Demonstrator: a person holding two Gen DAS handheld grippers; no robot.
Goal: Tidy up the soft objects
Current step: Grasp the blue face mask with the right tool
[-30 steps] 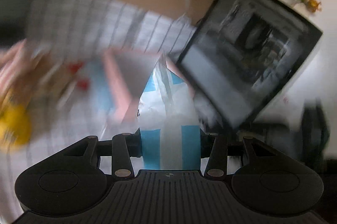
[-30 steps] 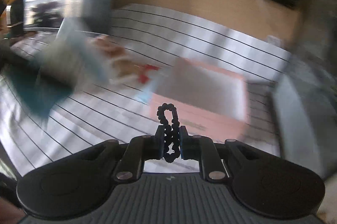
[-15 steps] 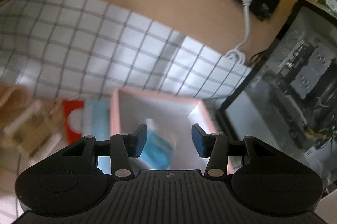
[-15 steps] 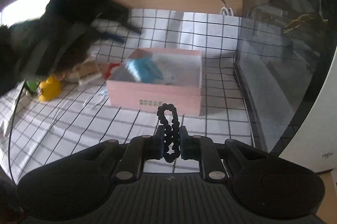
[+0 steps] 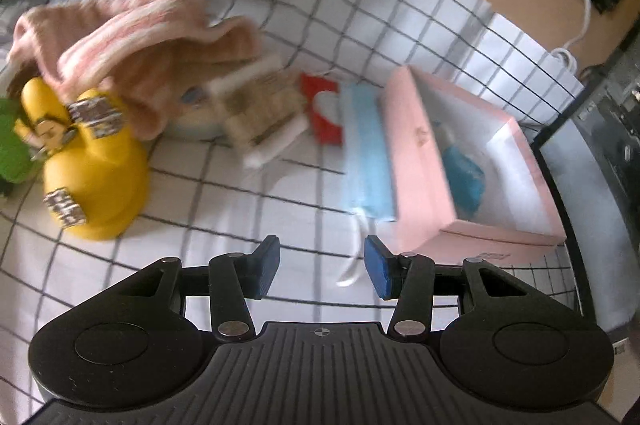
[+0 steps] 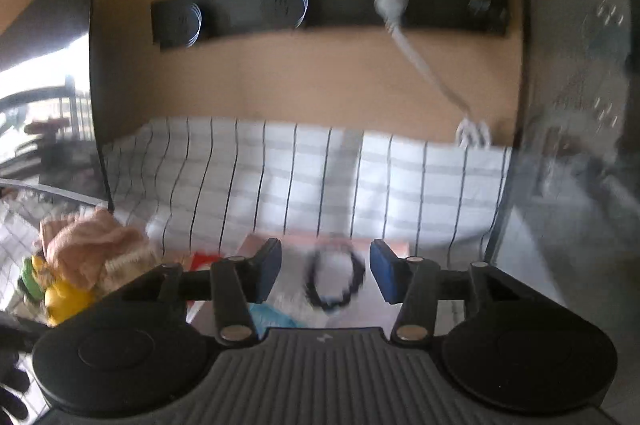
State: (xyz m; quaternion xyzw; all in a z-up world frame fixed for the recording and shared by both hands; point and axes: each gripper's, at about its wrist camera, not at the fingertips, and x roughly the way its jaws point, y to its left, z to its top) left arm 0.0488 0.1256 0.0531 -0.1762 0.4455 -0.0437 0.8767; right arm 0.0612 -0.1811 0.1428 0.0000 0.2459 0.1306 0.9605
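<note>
A pink box (image 5: pixel 416 149) sits on the checked cloth with a blue-and-white packet (image 5: pixel 464 177) inside. A blue face mask (image 5: pixel 364 153) lies against its left wall. My left gripper (image 5: pixel 320 265) is open and empty, in front of the mask. My right gripper (image 6: pixel 325 271) is open above the box (image 6: pixel 396 247). A black hair tie (image 6: pixel 334 279) is blurred between its fingers, free of both pads, over the box. A pink towel (image 5: pixel 132 37) lies at the left and shows in the right wrist view (image 6: pixel 86 245).
A yellow toy (image 5: pixel 88 161), a green object (image 5: pixel 12 149), a red packet (image 5: pixel 324 109) and a beige striped cloth (image 5: pixel 260 113) lie left of the box. A dark glass-sided case (image 5: pixel 600 129) stands right of it. A black socket strip (image 6: pixel 328 5) with a white plug is on the wall.
The left gripper, having dropped the blue-and-white packet into the box, has pulled back and swung left. The right gripper has opened, moved over the box and let go of the hair tie.
</note>
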